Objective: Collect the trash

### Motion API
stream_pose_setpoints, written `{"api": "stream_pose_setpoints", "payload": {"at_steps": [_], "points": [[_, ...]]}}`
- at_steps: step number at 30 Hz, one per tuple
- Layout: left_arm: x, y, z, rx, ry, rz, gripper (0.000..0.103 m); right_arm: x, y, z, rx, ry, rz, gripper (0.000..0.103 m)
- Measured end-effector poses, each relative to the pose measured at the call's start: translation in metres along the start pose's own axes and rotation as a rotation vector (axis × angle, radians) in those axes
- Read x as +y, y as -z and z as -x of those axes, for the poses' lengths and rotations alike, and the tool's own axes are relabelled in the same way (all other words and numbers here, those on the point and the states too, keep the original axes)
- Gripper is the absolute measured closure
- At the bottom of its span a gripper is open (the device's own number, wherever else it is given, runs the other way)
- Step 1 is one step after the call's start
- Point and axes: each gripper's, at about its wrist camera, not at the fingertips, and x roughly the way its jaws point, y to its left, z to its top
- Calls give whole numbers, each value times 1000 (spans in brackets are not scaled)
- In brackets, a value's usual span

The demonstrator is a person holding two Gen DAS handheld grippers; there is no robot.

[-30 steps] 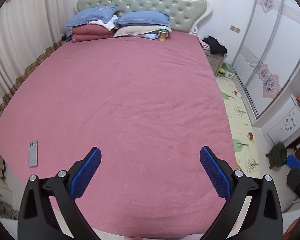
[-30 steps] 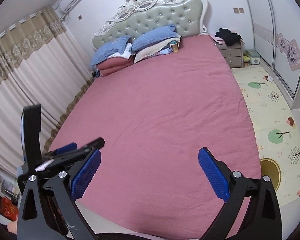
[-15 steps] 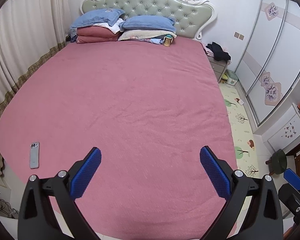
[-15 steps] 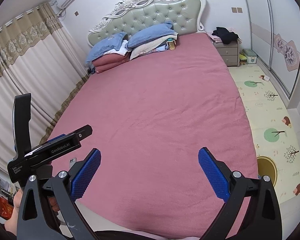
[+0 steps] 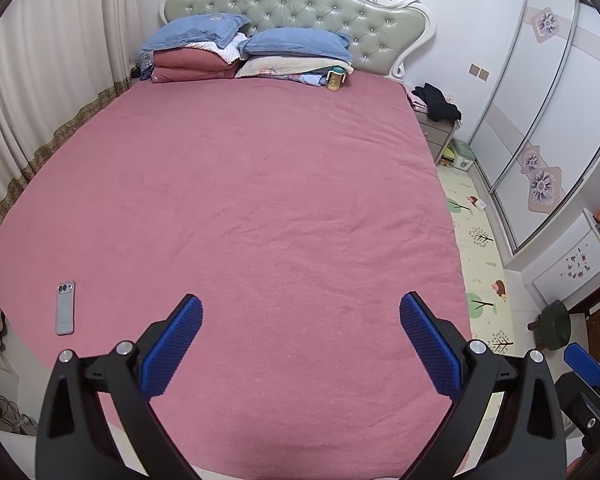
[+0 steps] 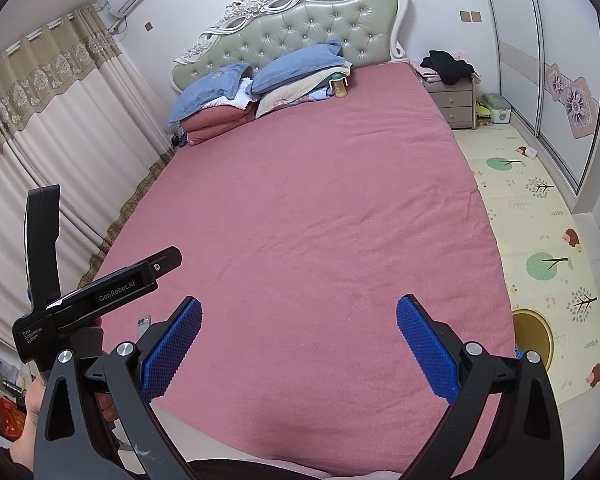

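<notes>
Right gripper [image 6: 298,338] — jaws wide — above bed [image 6: 320,208]

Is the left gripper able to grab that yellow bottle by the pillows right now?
Probably not yet. The left gripper is open at the foot of the bed; the yellow bottle stands far across it, though nothing blocks the way.

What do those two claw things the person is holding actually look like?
Each gripper has black angular arms with silver bolts and two flat fingers faced with blue dimpled pads. The left gripper's black body carries white "GenRobot.AI" lettering. No cables show.
</notes>
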Motion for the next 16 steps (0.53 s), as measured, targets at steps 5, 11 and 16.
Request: {"api": "stream_pose_setpoints", "payload": {"at_steps": [5, 11, 16], "points": [[-4, 1, 0, 4, -11, -6, 4, -1, 0, -2, 9, -1, 6, 9], [-6, -2, -2, 13, -4, -4, 4, 2, 2, -4, 7, 3, 19, 9], [-6, -4, -2, 11, 4, -10, 4, -1, 3, -4, 6, 6, 5, 9]]}}
